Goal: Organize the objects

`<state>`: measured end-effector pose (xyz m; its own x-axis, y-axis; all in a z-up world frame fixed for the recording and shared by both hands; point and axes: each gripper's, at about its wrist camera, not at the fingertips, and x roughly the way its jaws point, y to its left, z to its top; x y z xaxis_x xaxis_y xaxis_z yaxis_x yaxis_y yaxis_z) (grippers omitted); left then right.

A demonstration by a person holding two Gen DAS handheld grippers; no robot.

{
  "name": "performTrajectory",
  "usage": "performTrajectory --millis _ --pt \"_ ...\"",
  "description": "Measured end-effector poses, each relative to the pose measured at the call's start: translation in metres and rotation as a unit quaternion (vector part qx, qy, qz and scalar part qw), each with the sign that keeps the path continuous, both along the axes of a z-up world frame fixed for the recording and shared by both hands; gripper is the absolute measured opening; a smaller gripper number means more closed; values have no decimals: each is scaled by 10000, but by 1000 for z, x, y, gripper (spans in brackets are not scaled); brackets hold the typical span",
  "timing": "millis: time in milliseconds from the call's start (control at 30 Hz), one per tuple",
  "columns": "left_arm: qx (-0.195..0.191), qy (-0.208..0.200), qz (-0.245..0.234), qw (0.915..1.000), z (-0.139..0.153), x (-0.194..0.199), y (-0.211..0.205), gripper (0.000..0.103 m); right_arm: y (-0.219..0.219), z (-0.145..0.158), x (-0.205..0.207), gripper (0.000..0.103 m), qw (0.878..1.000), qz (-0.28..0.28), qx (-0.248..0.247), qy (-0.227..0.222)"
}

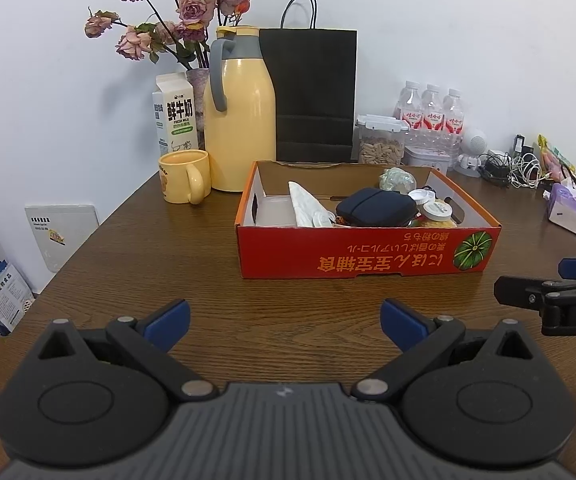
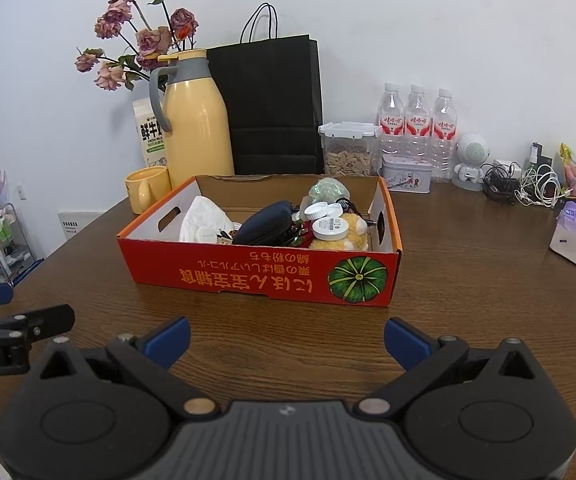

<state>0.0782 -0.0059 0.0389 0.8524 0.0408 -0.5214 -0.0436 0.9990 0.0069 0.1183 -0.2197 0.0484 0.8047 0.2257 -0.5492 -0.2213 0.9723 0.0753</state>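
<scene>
Left gripper (image 1: pixel 285 322) spread wide, nothing between blue pads, low over brown table (image 1: pixel 127 264). Right gripper (image 2: pixel 287 340) equally wide, empty, level beside it.

Red box (image 2: pixel 263 276) ahead of both, mid-table, long axis left-right, long printed side facing grippers. Print upside down; green pumpkin picture at right end. Top open, white inside, hand slots in short ends.

Inside: white cloth (image 2: pixel 203 218) at left, dark pouch (image 2: pixel 265 222) in middle, white caps (image 2: pixel 324 212) and yellow plush toy (image 2: pixel 348 236) at right.

Behind box: yellow jug (image 2: pixel 195 120), mug (image 2: pixel 145 188), black bag (image 2: pixel 271 108).
</scene>
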Motion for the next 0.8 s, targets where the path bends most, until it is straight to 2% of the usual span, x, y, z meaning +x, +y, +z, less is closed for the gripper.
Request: performTrajectory --millis 800 --pt "-41 -22 -33 10000 -1 -2 -4 103 0 -1 0 103 10000 0 -4 9"
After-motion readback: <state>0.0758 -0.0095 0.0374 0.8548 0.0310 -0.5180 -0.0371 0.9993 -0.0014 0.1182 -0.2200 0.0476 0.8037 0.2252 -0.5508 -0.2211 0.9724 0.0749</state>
